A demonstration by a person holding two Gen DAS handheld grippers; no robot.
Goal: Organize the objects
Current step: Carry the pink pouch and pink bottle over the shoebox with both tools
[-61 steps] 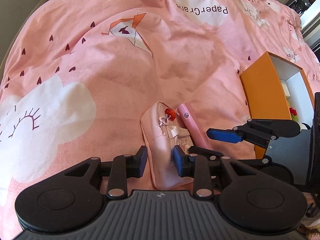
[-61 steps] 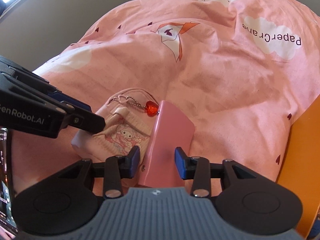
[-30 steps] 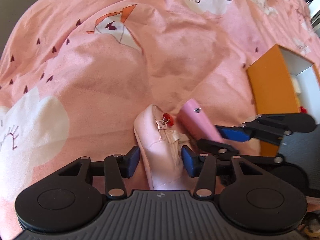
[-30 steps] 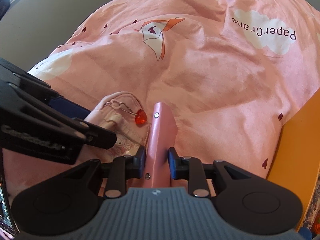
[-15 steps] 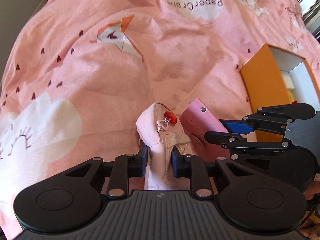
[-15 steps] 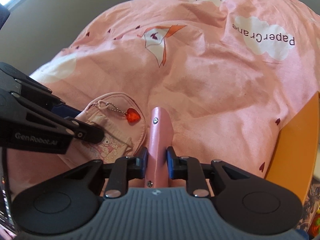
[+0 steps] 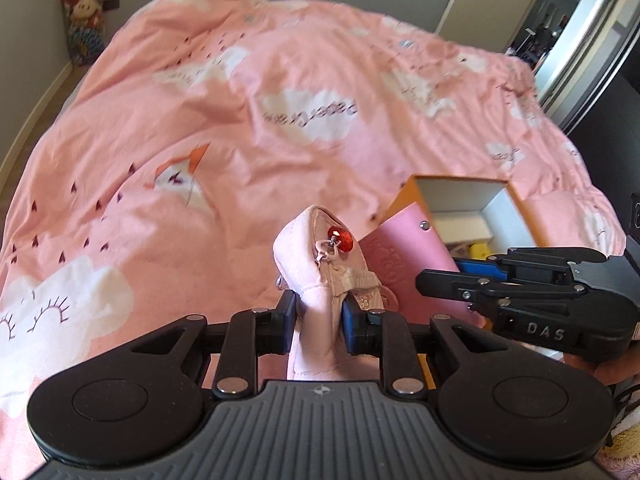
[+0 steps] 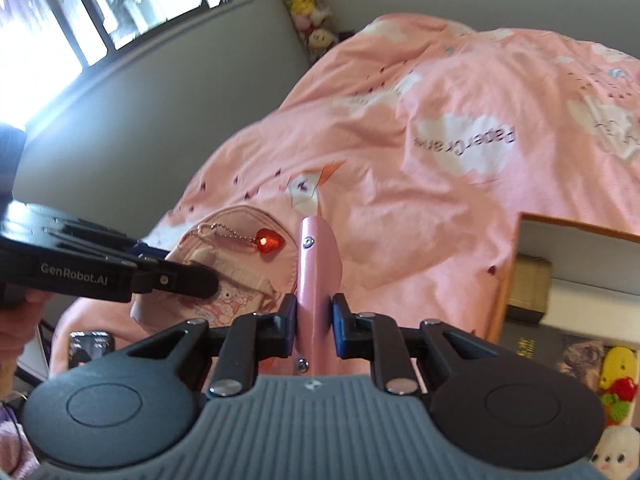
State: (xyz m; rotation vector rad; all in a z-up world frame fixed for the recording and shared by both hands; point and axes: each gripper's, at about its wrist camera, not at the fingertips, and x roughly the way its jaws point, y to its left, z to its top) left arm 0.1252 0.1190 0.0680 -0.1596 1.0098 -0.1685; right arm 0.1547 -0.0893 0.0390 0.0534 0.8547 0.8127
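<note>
Pouch [image 7: 310, 264] clamped in my left gripper [image 7: 316, 322], wallet [image 8: 316, 276] in my right gripper [image 8: 314, 322]; next, carry both to the box [image 7: 520, 216].

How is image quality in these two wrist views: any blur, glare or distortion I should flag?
Left wrist: duvet print smeared by motion blur, while the left gripper and its pouch stay sharp; fisheye bends the door frame. Right wrist: window blown out, duvet text softly blurred, wall edge curved; the right gripper and its pink case are crisp.
</note>
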